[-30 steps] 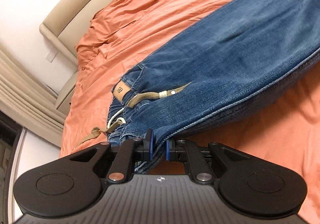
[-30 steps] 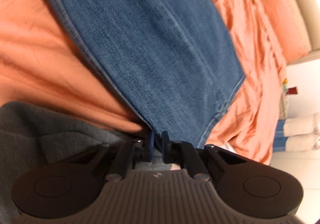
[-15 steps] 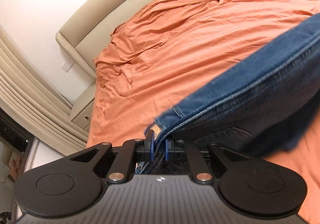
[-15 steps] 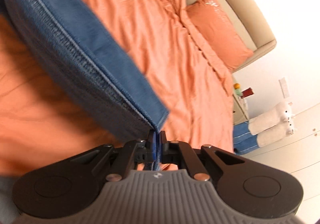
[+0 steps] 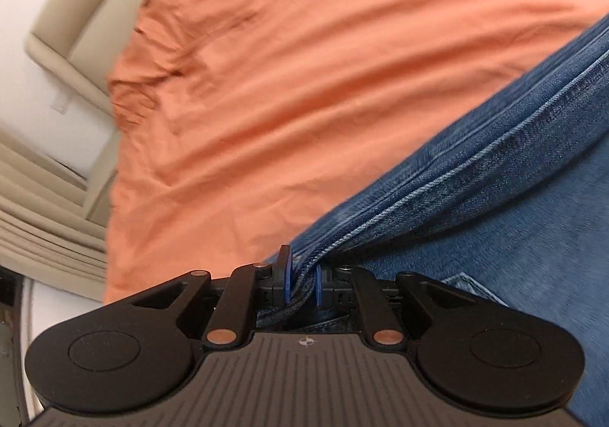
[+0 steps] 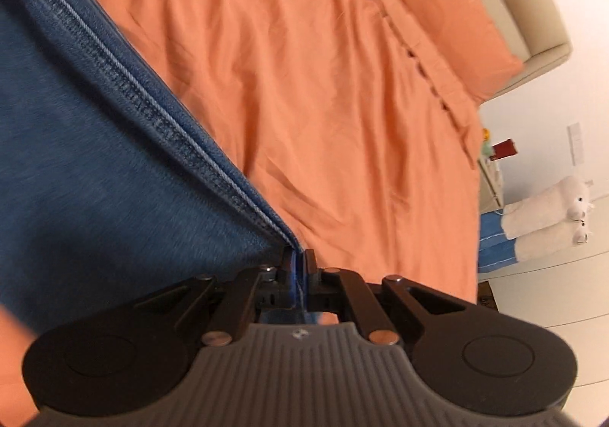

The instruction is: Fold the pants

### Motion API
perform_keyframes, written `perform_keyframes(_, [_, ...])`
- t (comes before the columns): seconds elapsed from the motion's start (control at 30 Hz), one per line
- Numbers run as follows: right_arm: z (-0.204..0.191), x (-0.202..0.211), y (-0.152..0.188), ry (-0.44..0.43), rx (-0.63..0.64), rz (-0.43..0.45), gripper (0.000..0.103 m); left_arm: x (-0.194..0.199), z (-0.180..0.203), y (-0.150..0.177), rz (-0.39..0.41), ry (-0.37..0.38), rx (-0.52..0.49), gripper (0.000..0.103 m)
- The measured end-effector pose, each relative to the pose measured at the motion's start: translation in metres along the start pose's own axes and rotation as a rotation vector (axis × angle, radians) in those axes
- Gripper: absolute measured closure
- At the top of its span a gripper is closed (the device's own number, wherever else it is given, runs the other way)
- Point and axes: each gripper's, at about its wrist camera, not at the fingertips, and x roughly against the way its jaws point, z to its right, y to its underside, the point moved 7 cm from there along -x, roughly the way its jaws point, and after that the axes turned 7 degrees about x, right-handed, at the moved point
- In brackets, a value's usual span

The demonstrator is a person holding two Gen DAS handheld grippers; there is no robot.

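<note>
Blue denim pants (image 5: pixel 495 168) stretch from my left gripper (image 5: pixel 302 280) up to the right, their stitched side seam running along the top edge. The left jaws are shut on a bunched corner of the denim. In the right wrist view the pants (image 6: pixel 87 145) fill the left side, and my right gripper (image 6: pixel 299 267) is shut on their seamed corner. The pants hang between both grippers over the orange bed sheet (image 5: pixel 304 65). The waistband and drawstring are hidden.
The wrinkled orange sheet (image 6: pixel 323 84) covers the bed, with an orange pillow (image 6: pixel 449 12) against a beige headboard (image 6: pixel 525 0). A beige bed frame (image 5: pixel 87 19) and curtain folds lie at the left. A nightstand and plush toy (image 6: pixel 548 214) stand beyond the bed's right side.
Both grippers have swept across the bed, carrying the pants. The flat-lying pants with waistband and drawstring showing have lifted and doubled over; only the seamed edge shows now.
</note>
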Motion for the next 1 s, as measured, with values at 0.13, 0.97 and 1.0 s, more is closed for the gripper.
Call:
perform_keyframes(0.13, [-0.014,-0.046,-0.011,-0.033,0.027,-0.041,0.103,-0.038,0.015,0.006,-0.042,0.025,-0.014,0.088])
perform_keyframes(0.97, [-0.018,-0.07,-0.018,0.021,-0.147,-0.066,0.103,-0.03,0.0,-0.004,-0.018,-0.022,0.068,0.021])
perform_keyframes(1.0, [-0.019,-0.07,-0.018,0.029,-0.149,-0.063,0.099,-0.028,-0.004,-0.003,-0.011,-0.02,0.077,0.015])
